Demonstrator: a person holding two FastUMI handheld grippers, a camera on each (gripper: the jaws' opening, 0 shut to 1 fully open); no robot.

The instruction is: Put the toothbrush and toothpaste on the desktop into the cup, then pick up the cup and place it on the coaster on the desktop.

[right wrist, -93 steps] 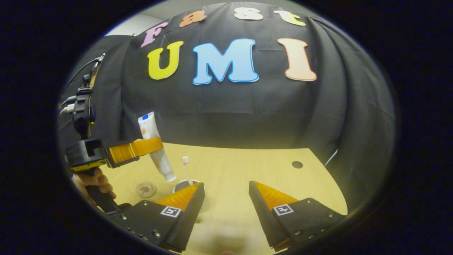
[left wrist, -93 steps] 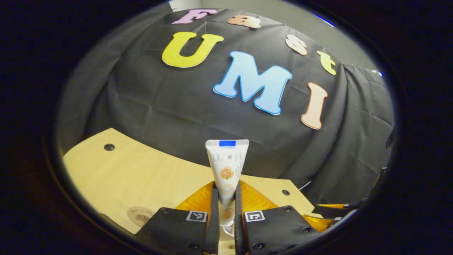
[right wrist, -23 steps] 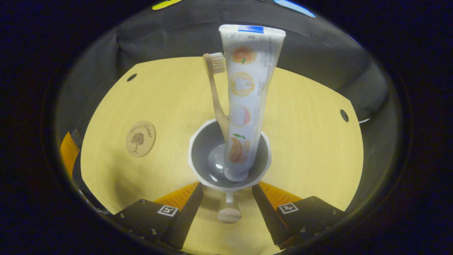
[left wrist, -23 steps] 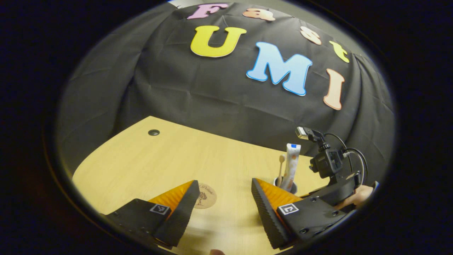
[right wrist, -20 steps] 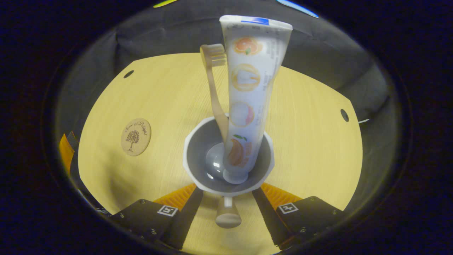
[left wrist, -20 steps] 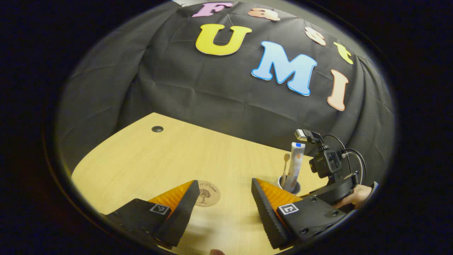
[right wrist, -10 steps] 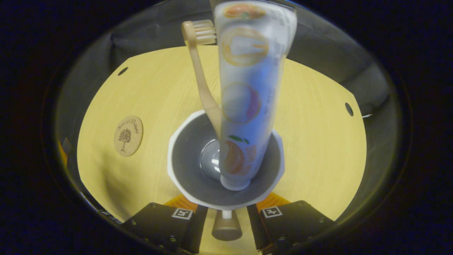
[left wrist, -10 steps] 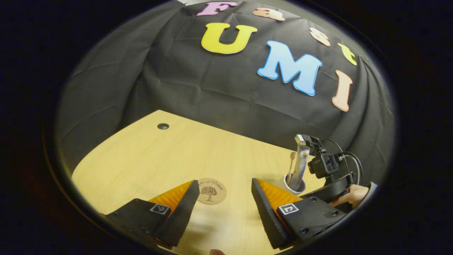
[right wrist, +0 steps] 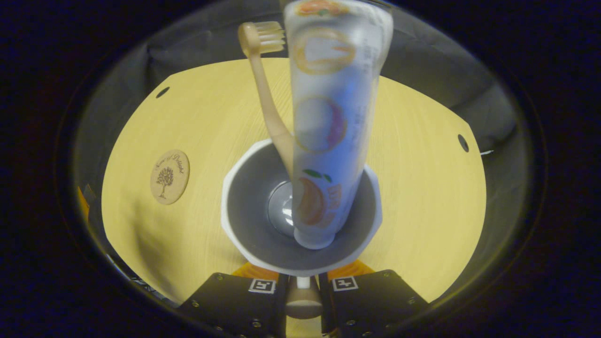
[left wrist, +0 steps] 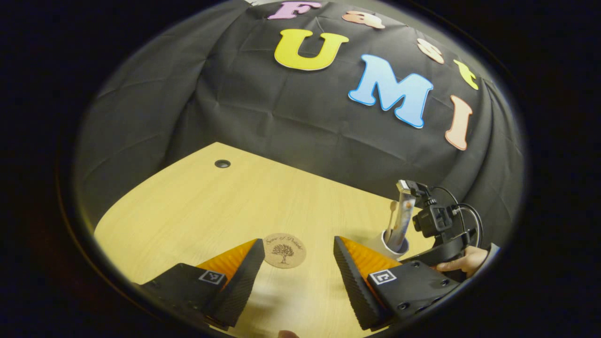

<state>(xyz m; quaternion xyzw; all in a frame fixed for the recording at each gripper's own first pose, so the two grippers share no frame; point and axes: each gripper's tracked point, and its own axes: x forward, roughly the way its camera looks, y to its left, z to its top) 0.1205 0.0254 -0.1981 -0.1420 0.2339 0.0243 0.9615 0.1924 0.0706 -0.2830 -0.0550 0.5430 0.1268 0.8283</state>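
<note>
A white cup (right wrist: 235,220) with a grey inside holds the upright toothpaste tube (right wrist: 328,131) and a beige toothbrush (right wrist: 267,94). My right gripper (right wrist: 303,291) is shut on the cup's round-ended handle (right wrist: 303,305), which sits between its two fingers. The round wooden coaster (right wrist: 169,176) lies on the desk to the cup's left. In the left gripper view, my left gripper (left wrist: 297,241) hangs open and holds nothing, just above the coaster (left wrist: 284,250). The cup (left wrist: 387,244) with the tube (left wrist: 404,220) stands to its right, and a hand (left wrist: 462,260) holds the other gripper behind it.
The light wooden desk (left wrist: 197,206) has a cable hole (left wrist: 222,163) at its far left corner and another hole (right wrist: 463,142) at the far right. Black cloth hangs close behind the desk's back edge.
My right gripper pushed forward and its fingers closed on the cup's handle. The left gripper view drifted slightly left, so the coaster now lies between my left fingers.
</note>
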